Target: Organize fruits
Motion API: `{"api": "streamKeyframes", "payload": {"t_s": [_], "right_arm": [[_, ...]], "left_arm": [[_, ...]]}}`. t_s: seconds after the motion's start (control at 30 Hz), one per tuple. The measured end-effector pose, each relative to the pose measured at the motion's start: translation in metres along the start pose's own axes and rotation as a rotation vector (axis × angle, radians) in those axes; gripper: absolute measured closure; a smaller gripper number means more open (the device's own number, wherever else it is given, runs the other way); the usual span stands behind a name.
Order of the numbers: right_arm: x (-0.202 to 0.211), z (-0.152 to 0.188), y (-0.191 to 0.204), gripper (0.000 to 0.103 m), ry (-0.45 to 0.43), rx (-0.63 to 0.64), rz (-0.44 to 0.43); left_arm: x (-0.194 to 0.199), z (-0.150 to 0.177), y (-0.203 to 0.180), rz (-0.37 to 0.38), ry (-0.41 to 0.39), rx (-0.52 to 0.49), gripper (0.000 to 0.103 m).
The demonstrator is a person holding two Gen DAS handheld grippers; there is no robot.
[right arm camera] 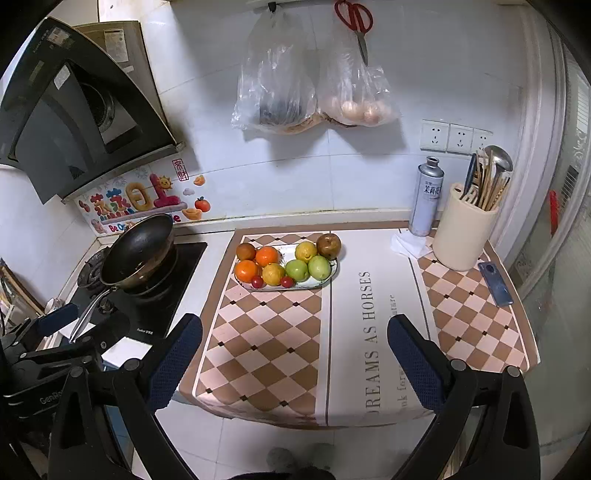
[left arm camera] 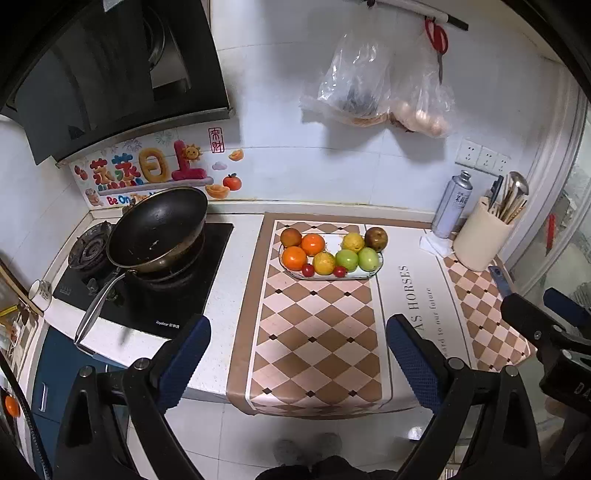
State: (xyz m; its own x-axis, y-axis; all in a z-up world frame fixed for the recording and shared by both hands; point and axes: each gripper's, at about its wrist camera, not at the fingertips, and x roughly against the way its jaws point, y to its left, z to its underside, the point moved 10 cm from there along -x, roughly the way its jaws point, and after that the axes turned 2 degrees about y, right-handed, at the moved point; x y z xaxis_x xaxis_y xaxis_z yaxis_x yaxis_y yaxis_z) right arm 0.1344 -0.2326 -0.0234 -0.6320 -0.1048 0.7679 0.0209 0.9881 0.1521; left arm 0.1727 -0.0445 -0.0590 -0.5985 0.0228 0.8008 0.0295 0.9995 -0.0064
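Observation:
An oval white plate (left arm camera: pixel 356 275) (right arm camera: pixel 330 277) sits at the far side of a checkered mat (left arm camera: pixel 314 332) (right arm camera: pixel 266 343). It holds oranges (left arm camera: pixel 294 257) (right arm camera: pixel 246 270), yellow lemons (left arm camera: pixel 324 263) (right arm camera: pixel 273 274), green fruits (left arm camera: pixel 347 259) (right arm camera: pixel 297 269), brown fruits (left arm camera: pixel 376 238) (right arm camera: pixel 328 246) and two cherry tomatoes (left arm camera: pixel 307 270) (right arm camera: pixel 257 282). My left gripper (left arm camera: pixel 297 345) is open and empty, held near the counter's front edge, well short of the plate. My right gripper (right arm camera: pixel 295 345) is open and empty, likewise back from the plate.
A black frying pan (left arm camera: pixel 159 229) (right arm camera: pixel 138 251) rests on the gas stove at left, handle toward me. A spray can (right arm camera: pixel 426 195), a cream utensil holder (right arm camera: pixel 463 229) and a phone (right arm camera: pixel 495 282) stand at right. Plastic bags (right arm camera: pixel 280 92) and red scissors (right arm camera: pixel 356 18) hang on the wall.

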Motion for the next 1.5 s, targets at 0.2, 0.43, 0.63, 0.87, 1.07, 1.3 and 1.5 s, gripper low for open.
{"api": "streamKeyframes", "payload": {"t_s": [0.2, 0.43, 0.63, 0.87, 1.07, 1.3, 1.5], "right_arm": [[-0.033, -0.016, -0.001, 0.001, 0.012, 0.002, 0.008], [-0.085, -0.031, -0.008, 0.001, 0.056, -0.017, 0.014], [-0.127, -0.039, -0.014, 0.001, 0.094, -0.018, 0.035], [-0.158, -0.039, -0.017, 0.001, 0.135, -0.015, 0.046], [-0.166, -0.041, -0.02, 0.001, 0.146, -0.009, 0.058], [-0.169, -0.039, -0.02, 0.001, 0.154, 0.001, 0.06], [-0.167, -0.04, -0.019, 0.001, 0.147, 0.006, 0.06]], "left_arm": [[-0.026, -0.012, 0.006, -0.031, 0.013, 0.011, 0.006], [-0.067, -0.025, 0.014, -0.07, 0.046, 0.018, 0.006], [-0.104, -0.03, 0.016, -0.078, 0.097, 0.015, 0.006], [-0.125, -0.036, 0.017, -0.076, 0.117, 0.026, 0.006], [-0.134, -0.037, 0.016, -0.073, 0.128, 0.027, 0.006], [-0.135, -0.037, 0.011, -0.066, 0.124, 0.014, 0.006], [-0.135, -0.036, 0.008, -0.061, 0.127, 0.007, 0.006]]}}
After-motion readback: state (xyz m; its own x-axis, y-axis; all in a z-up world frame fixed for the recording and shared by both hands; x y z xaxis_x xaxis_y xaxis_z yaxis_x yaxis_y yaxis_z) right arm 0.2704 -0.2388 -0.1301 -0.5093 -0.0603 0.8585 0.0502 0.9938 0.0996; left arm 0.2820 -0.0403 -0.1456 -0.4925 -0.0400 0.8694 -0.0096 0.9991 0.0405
